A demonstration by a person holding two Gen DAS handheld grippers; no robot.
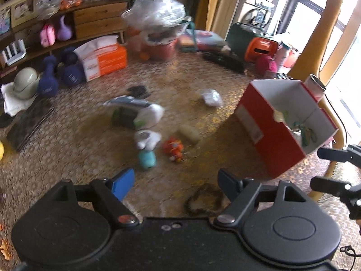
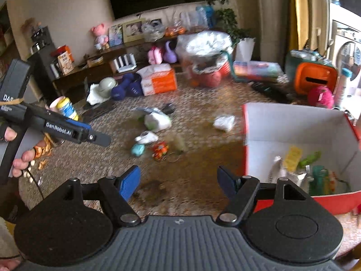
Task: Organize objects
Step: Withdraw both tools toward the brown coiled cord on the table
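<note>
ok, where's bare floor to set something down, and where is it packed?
Free: the carpet between the red box and the orange toy, and just ahead of the right gripper. Crowded: the far side, around the tissue pack and dumbbells.

On the side of my left claw (image 2: pixel 67 131), seen from the right wrist camera, white lettering reads "GenRobot.AI". Further back on the same tool, the black box (image 2: pixel 13 79) over my hand shows the letters "DAS", cut off at the frame edge, with smaller print beneath too blurred to read. The orange pack (image 2: pixel 161 82), the yellow-capped bottle (image 2: pixel 66 108) and the red box (image 1: pixel 259 122) carry print I cannot make out
</note>
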